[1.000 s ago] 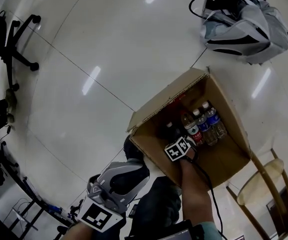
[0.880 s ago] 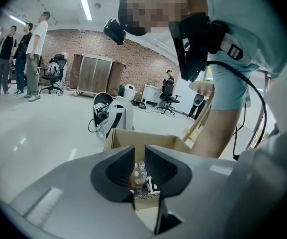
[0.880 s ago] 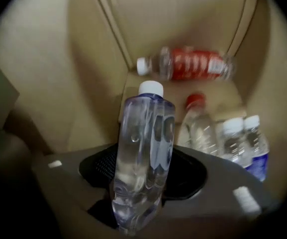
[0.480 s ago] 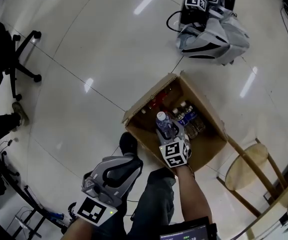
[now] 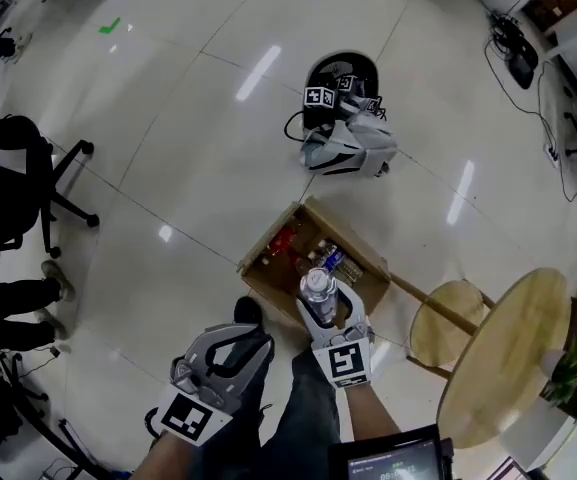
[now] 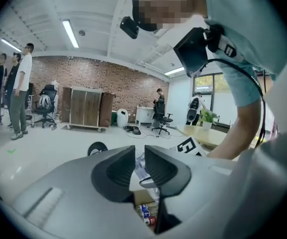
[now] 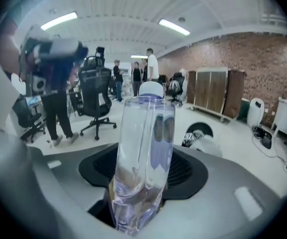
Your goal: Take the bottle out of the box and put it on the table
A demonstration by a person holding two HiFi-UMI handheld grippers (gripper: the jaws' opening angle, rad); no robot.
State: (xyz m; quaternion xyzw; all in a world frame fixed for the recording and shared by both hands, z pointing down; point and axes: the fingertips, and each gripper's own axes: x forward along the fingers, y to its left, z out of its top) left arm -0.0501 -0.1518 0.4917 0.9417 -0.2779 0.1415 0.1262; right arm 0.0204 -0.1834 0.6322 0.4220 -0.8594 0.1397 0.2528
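Observation:
A clear water bottle (image 5: 317,287) with a white cap stands upright between the jaws of my right gripper (image 5: 326,313), high above the open cardboard box (image 5: 264,265) on the floor. In the right gripper view the bottle (image 7: 143,148) fills the middle and the pads of the right gripper (image 7: 143,180) press on its lower body. Several more bottles (image 5: 320,258) lie in the box. My left gripper (image 5: 248,340) hangs to the left of the box. Its jaws (image 6: 139,151) stand a narrow slit apart with nothing between them.
A round wooden table (image 5: 518,353) is at the right, with a wooden stool (image 5: 446,323) between it and the box. A grey backpack with a dark helmet (image 5: 343,140) lies on the floor beyond the box. An office chair (image 5: 23,183) and a person's legs (image 5: 18,298) are at the left.
Both grippers have risen far. The right one has lifted the bottle up out of the box. The box now looks smaller and lower, and the table has come into view.

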